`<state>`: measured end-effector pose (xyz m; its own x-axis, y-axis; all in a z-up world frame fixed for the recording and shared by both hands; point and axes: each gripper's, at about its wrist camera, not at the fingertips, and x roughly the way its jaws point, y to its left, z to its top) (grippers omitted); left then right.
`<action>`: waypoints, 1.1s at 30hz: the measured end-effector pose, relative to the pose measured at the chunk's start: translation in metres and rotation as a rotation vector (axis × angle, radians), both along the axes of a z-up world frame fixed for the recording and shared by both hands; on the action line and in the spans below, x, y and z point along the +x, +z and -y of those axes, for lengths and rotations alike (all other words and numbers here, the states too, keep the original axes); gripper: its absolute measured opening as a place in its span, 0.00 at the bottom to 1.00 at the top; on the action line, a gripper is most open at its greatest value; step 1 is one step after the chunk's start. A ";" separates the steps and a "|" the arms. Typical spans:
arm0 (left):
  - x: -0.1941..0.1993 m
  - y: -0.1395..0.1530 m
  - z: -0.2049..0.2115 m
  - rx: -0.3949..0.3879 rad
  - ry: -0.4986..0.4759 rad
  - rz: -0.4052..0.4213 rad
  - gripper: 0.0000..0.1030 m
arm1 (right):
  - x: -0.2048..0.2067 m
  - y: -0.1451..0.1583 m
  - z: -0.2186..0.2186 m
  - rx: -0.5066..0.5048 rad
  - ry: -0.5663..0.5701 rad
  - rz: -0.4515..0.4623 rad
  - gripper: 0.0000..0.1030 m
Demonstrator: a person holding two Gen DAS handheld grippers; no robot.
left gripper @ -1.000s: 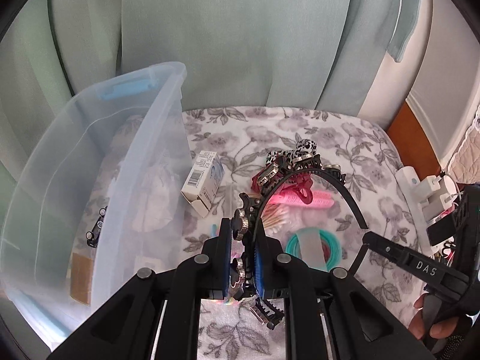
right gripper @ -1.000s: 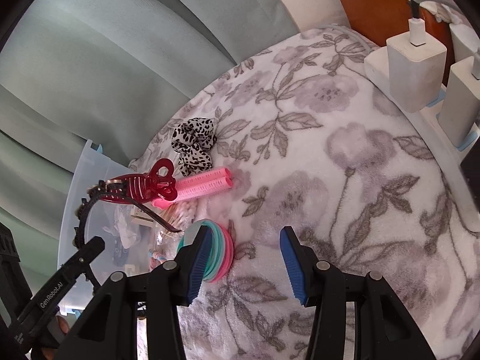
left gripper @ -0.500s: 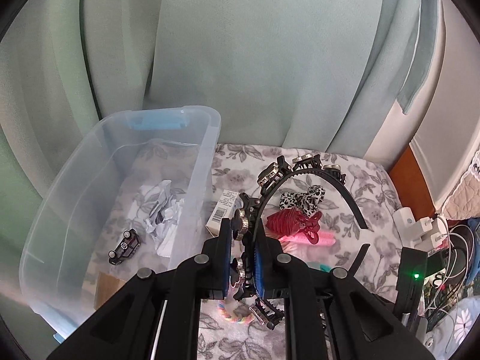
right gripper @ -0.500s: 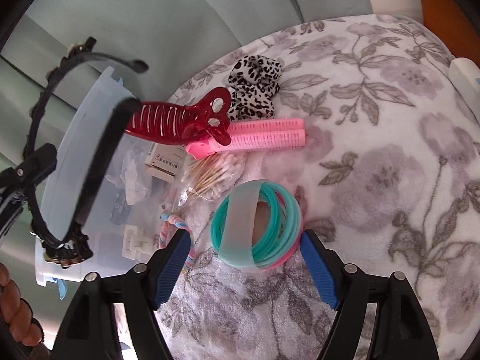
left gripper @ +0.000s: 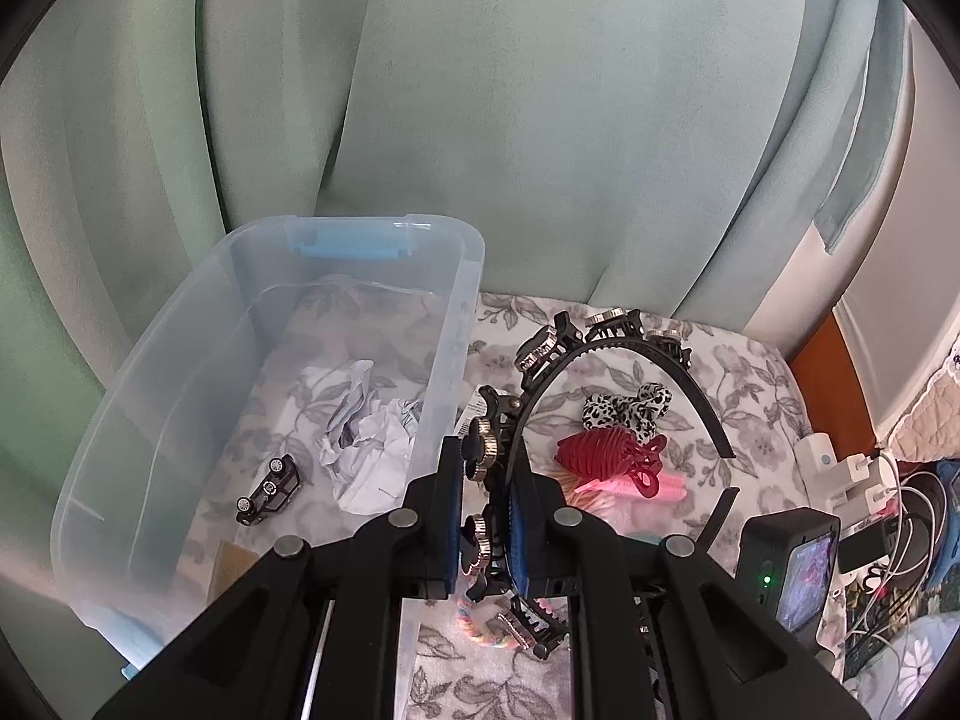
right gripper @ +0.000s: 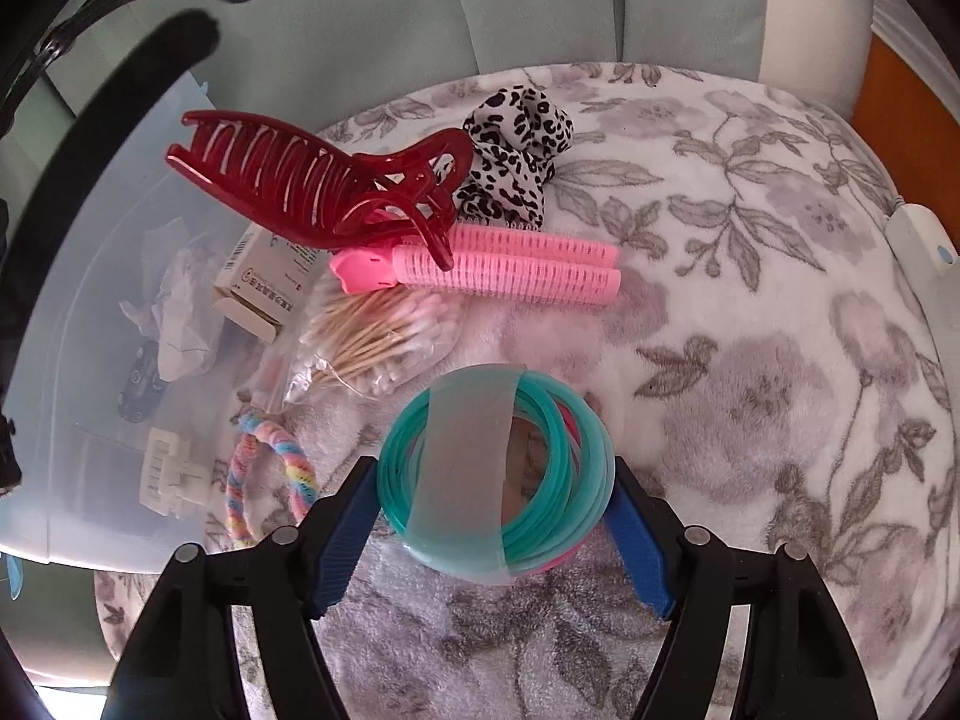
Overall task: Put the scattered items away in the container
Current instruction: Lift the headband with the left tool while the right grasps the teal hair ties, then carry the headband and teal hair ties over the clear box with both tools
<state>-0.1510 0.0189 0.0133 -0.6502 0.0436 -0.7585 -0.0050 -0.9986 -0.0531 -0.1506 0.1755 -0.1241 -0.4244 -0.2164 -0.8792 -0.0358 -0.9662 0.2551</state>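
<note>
The container (left gripper: 456, 276) stands at the left of the flower-print blanket (right gripper: 750, 312), before the curtain (left gripper: 510, 120). In it lie crumpled paper (left gripper: 366, 420) and, nearer the camera, a toy car (left gripper: 270, 489). Just right of its wall rests a small box (right gripper: 264, 282), with a bag of cotton swabs (right gripper: 372, 336) beside it. Behind those lies the hair claw (right gripper: 318, 180), partly on the hair roller (right gripper: 510, 267); the scrunchie (right gripper: 516, 150) sits behind the roller. A stack of bangles (right gripper: 498, 480) lies in front of the swabs, between the right gripper's fingers (right gripper: 345, 534). Left of the bangles lies a twisted hair tie (right gripper: 270, 474). The headband (left gripper: 600, 354) hangs above the blanket, right of the container
</note>
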 end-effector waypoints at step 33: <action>0.034 0.047 0.056 0.199 0.032 -0.103 0.13 | 0.036 0.109 -0.016 -0.062 -0.081 -0.124 0.72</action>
